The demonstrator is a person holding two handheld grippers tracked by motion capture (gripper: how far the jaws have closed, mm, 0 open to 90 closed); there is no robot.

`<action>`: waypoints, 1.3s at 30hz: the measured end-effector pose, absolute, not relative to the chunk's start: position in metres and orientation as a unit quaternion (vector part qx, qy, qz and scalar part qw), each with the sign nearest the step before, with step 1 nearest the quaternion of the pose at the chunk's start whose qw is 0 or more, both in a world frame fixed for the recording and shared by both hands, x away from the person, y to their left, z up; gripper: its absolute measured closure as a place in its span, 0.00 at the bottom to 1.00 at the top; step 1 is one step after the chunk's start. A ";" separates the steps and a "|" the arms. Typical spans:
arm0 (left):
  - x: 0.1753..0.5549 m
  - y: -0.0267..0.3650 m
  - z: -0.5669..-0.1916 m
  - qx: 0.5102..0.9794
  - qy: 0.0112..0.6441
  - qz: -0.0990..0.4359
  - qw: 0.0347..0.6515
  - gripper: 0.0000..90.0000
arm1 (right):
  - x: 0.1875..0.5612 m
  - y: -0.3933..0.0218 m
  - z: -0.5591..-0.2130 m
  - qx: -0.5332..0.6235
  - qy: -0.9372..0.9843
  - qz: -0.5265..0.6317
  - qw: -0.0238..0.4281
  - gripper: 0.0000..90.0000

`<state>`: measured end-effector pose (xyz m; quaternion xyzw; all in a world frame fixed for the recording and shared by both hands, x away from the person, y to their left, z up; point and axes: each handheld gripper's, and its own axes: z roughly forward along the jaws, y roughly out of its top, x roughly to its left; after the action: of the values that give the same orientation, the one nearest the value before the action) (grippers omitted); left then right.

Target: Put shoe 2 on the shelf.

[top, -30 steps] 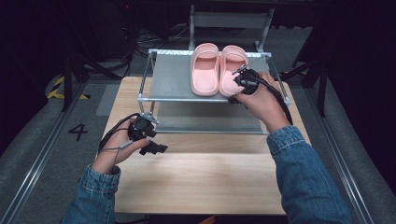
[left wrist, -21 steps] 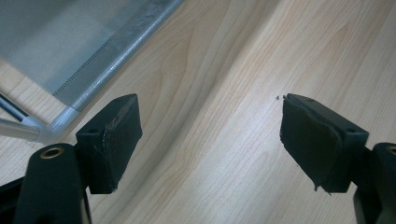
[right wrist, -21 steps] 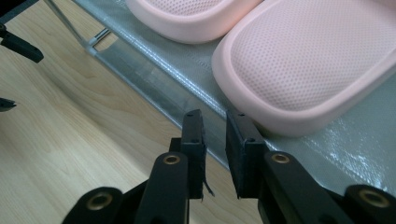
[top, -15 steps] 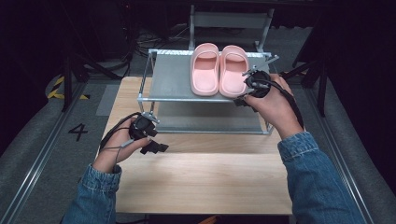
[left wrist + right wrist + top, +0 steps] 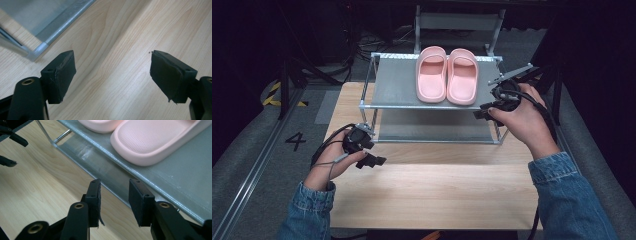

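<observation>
High view is showing your pink slippers (image 5: 447, 75) sitting side by side on the rack's top shelf (image 5: 394, 85). They're looking light, soft and springy; pinch a side wall. Your right gripper (image 5: 482, 111) has just been opening, empty; your left gripper (image 5: 374, 161) is spread wide over the table (image 5: 437, 195).

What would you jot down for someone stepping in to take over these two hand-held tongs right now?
Right tongs: jaws have just been opening, nothing between them, drawn back beside the right end of the grey metal two-tier rack.
Left tongs: open, empty, over the light wooden table.
Pair of pink rubber slippers: side by side on the rack's top shelf.
Done: both slippers placed.
Left: apparently nothing more to put up; lower shelf bare.
</observation>
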<state>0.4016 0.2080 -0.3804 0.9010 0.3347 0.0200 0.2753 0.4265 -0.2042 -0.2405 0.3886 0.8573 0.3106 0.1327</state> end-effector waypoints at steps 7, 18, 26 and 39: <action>0.391 0.223 -0.381 0.894 0.352 0.024 0.276 0.24 | 0.415 -0.221 -0.240 0.390 0.853 0.319 0.132 0.66; 0.374 0.243 -0.383 0.883 0.377 0.034 0.276 0.24 | 0.405 -0.250 -0.254 0.400 0.848 0.323 0.127 0.61; 0.365 0.257 -0.387 0.874 0.399 0.037 0.274 0.24 | 0.401 -0.267 -0.277 0.409 0.848 0.316 0.120 0.55; 0.362 0.272 -0.395 0.862 0.424 0.039 0.275 0.24 | 0.398 -0.287 -0.316 0.423 0.850 0.294 0.109 0.50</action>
<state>0.3621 0.2720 -0.3952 0.8622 0.4237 0.0385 0.2750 0.3978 -0.2867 -0.3160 0.4229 0.8500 0.2944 0.1089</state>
